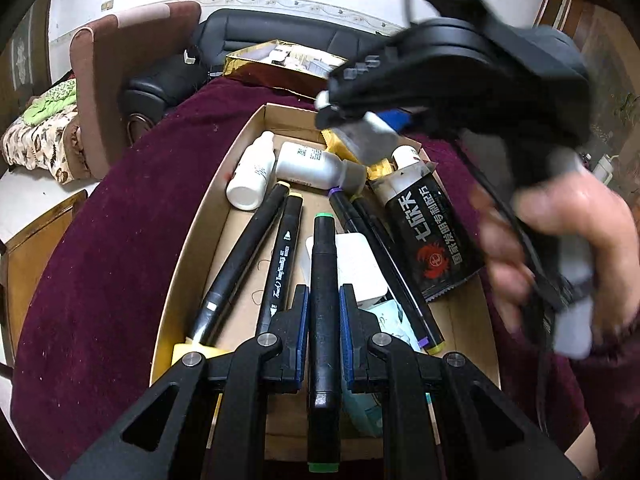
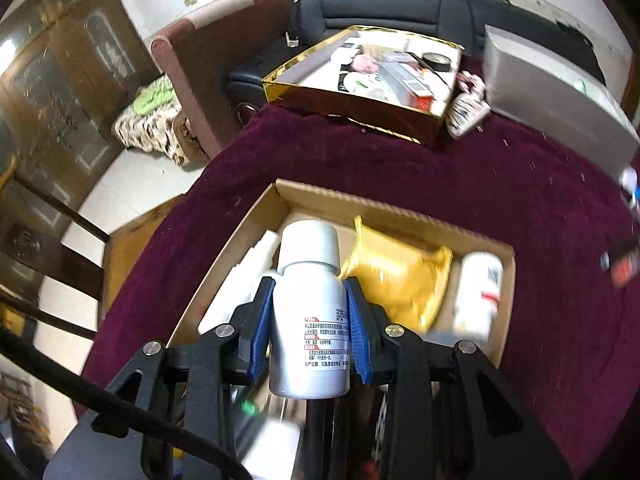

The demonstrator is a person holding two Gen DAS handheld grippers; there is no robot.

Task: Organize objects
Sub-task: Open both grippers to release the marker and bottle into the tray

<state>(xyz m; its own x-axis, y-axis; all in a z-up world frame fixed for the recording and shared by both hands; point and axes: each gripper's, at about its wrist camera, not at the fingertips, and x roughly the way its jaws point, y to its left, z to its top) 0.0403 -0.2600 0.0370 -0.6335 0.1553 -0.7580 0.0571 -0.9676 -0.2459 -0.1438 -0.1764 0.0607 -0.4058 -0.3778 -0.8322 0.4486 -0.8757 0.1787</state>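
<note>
My left gripper (image 1: 324,300) is shut on a black marker with green ends (image 1: 323,320), held over the cardboard box (image 1: 188,248). In the box lie several black markers (image 1: 244,256), white bottles (image 1: 252,172), a black packet (image 1: 432,236) and a white block (image 1: 356,264). My right gripper (image 2: 310,292) is shut on a white bottle (image 2: 308,320) with a red-printed label, held above the far end of the box (image 2: 392,212). It also shows blurred in the left wrist view (image 1: 360,120), above the box's far end.
The box sits on a maroon cloth (image 2: 400,156). A gold tray (image 2: 344,96) with mixed items stands at the back, a grey box (image 2: 552,96) at the right. A yellow packet (image 2: 396,276) and another white bottle (image 2: 480,292) lie in the cardboard box.
</note>
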